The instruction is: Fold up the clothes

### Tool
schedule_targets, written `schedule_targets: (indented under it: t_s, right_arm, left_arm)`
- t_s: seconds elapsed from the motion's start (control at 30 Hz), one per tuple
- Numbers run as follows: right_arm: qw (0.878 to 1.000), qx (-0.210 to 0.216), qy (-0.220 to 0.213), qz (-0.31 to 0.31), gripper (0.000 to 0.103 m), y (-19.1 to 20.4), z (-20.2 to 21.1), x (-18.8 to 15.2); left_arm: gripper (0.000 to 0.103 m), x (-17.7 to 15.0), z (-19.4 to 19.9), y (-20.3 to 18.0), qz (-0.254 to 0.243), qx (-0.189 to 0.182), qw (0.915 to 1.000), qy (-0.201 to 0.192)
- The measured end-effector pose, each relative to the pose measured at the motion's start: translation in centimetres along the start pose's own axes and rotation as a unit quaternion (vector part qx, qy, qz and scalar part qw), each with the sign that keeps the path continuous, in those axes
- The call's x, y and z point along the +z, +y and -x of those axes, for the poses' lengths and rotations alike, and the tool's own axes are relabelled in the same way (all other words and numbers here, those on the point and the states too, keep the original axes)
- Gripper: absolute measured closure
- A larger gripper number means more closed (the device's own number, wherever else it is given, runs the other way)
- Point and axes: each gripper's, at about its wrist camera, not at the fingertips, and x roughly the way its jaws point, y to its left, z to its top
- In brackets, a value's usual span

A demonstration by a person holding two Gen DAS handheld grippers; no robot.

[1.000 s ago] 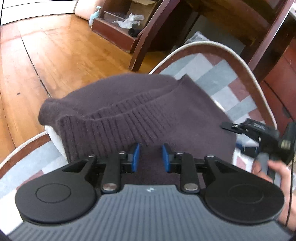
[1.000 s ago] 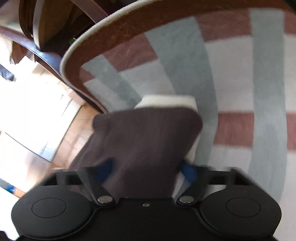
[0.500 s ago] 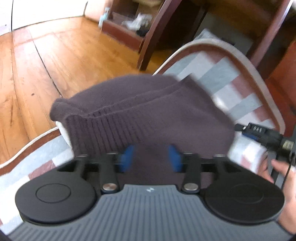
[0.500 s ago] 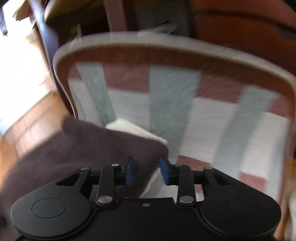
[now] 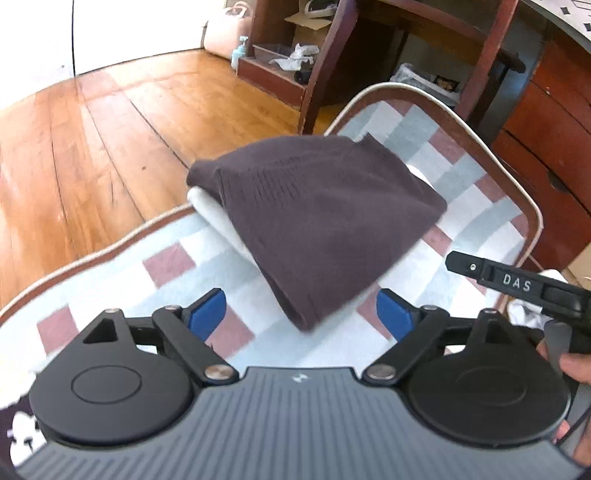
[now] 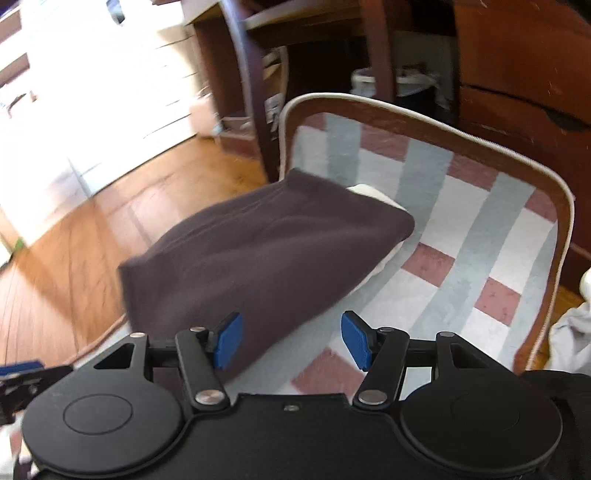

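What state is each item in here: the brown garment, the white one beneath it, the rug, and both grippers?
Brown knit garment: folded, released, lying on the white garment.
White garment: folded, mostly covered, edges showing.
Checked rug: flat on the wood floor.
Left gripper: jaws opening, nothing gripped.
Right gripper: jaws opening, clear of the garment.

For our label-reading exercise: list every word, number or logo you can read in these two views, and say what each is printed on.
"DAS": white letters on the right gripper, seen in the left wrist view.
A small pale logo mark on the left gripper body: no readable letters.
Dark marks on a pale surface at the top right corner: too small to read.
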Motion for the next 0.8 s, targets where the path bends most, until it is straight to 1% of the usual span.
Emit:
schedule_targets:
  t_s: [0.03,0.13,0.23,0.33,0.4,0.47,0.57,0.6,0.7,0.8]
  right_arm:
    - [1.000,-0.003,0.002,0.009,0.036,0.2,0.8,-0.2]
    - [1.000,-0.016,0.009,0.023,0.033,0.3,3.3,-0.7]
    - [0.999,-0.031,0.021,0.035,0.032,0.3,6.3,-1.3]
    - [0.996,-0.052,0.038,0.062,0.032,0.2,8.9,-2.3]
    - [0.995,-0.058,0.044,0.072,0.032,-0.1,10.7,-3.0]
    - [0.994,-0.059,0.045,0.077,0.031,-0.5,12.3,-3.8]
    - [0.994,-0.059,0.044,0.085,0.023,-0.8,14.1,-4.6]
    - [0.994,-0.056,0.041,0.087,0.023,-1.0,14.6,-4.9]
    - [0.993,-0.053,0.037,0.095,0.023,-1.3,15.7,-5.6]
    - [0.993,-0.058,0.040,0.098,0.023,-1.6,16.2,-6.1]
  left_arm:
    - [0.011,-0.2,0.7,-0.3,-0.001,0.000,1.0000,0.004]
    - [0.002,-1.1,2.6,-1.6,-0.010,0.014,0.9998,0.005]
    - [0.002,-2.3,3.9,-3.2,-0.022,0.026,0.9993,0.014]
    - [0.002,-3.6,5.0,-4.4,-0.028,0.036,0.9985,0.030]
    - [0.002,-4.4,5.8,-5.3,-0.037,0.047,0.9975,0.037]
    - [0.002,-5.1,6.7,-6.0,-0.047,0.038,0.9973,0.042]
    - [0.002,-6.0,7.4,-7.2,-0.056,0.020,0.9968,0.053]
    - [0.002,-6.3,7.4,-7.6,-0.064,0.018,0.9961,0.058]
    - [0.002,-6.9,7.4,-8.6,-0.091,0.022,0.9932,0.068]
    - [0.002,-7.2,7.7,-8.6,-0.092,0.024,0.9931,0.069]
